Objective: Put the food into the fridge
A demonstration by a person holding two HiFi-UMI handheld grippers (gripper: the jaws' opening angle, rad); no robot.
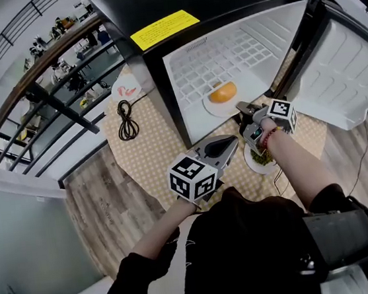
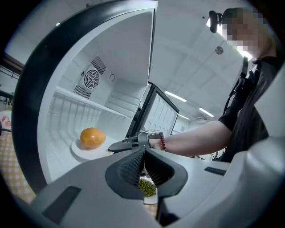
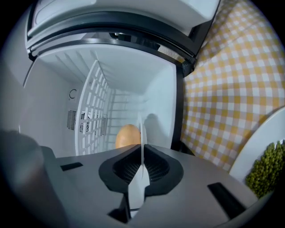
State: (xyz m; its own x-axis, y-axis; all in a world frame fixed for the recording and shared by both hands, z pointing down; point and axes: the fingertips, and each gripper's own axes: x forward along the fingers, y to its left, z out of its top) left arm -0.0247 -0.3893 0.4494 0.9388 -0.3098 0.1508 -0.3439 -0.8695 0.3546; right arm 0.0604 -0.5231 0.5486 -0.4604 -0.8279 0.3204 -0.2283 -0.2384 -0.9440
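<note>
An orange round fruit (image 1: 223, 93) lies on a white plate (image 1: 214, 108) on the wire shelf of the open fridge (image 1: 225, 51). My right gripper (image 1: 242, 108) is shut on that plate's near rim (image 3: 141, 147), which shows edge-on between the pads with the fruit (image 3: 128, 136) behind. My left gripper (image 1: 227, 145) hangs shut and empty just outside the fridge, pointing at the fruit (image 2: 92, 137). A second white plate (image 1: 250, 158) of green beans (image 2: 147, 187) sits on the checked cloth under my right wrist.
The fridge door (image 1: 347, 69) stands open to the right. A coiled black cable (image 1: 125, 120) and a red-and-white packet (image 1: 125, 89) lie on the checked tablecloth (image 1: 145, 154) left of the fridge. A railing runs at far left.
</note>
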